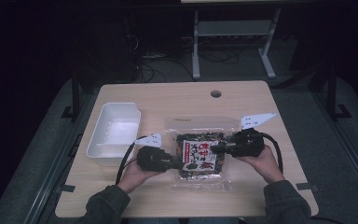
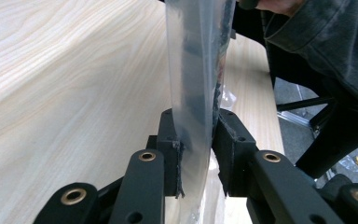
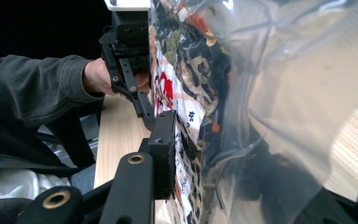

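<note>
Snack bag sitting mid-tabletop, just right of the white tray, now being gripped from both sides. Left gripper clamping its fingers tight on the clear plastic edge of the bag, film pinched flat between the pads in the left gripper view. Right gripper biting in from the opposite side, fingers closing partway around the printed face of the bag, with clear film bulging across the far side, so not possible to tell whether both pads are pressing yet.

Looking like the grasp-and-brace step, probably ahead of pulling the pack open or lifting it toward the tray. Next move calling for the right side to finish seating on the film, then both hands pulling apart evenly or lifting together, keeping the slippery plastic from sliding out.

Looking glossy and crinkly: transparent wrap, white label with red and black print, dark mixed pieces inside with flecks of green and orange. Lying flat, wide clear margin all around.
</note>
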A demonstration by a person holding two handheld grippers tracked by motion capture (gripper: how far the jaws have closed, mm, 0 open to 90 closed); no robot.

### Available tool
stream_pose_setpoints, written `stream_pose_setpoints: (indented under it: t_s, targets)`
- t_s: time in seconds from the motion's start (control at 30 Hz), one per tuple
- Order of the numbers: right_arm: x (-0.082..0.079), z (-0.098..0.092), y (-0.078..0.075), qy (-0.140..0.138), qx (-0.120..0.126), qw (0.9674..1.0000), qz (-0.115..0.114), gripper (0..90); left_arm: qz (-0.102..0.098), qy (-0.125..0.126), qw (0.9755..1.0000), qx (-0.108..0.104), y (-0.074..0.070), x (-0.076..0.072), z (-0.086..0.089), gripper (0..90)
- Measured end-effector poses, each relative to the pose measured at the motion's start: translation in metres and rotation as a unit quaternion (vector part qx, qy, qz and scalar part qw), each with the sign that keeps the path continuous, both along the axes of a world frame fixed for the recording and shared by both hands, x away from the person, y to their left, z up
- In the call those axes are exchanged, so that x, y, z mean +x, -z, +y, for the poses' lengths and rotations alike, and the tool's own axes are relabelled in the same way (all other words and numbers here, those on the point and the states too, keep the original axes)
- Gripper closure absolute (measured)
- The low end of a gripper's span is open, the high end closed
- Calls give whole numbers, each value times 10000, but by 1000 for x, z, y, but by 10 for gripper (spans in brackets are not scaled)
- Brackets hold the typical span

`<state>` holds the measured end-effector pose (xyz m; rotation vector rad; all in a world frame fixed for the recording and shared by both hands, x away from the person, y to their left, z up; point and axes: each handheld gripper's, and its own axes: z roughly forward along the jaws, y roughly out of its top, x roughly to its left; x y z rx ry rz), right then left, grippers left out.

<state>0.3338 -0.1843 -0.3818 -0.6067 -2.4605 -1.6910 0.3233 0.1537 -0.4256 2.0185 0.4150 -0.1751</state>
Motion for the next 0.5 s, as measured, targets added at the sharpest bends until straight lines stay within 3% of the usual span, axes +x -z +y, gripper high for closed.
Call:
stream_pose_setpoints:
  t_s: [0.2,0.5]
  targets:
    - [-4,2,-1,-139,59,9999,16,731,33,-144,9999,-13,1,3,5,652]
    - [-16,3,-9,-12,-39,9997,-223,741,-292,-421,9987,42,-6,-2,13,573]
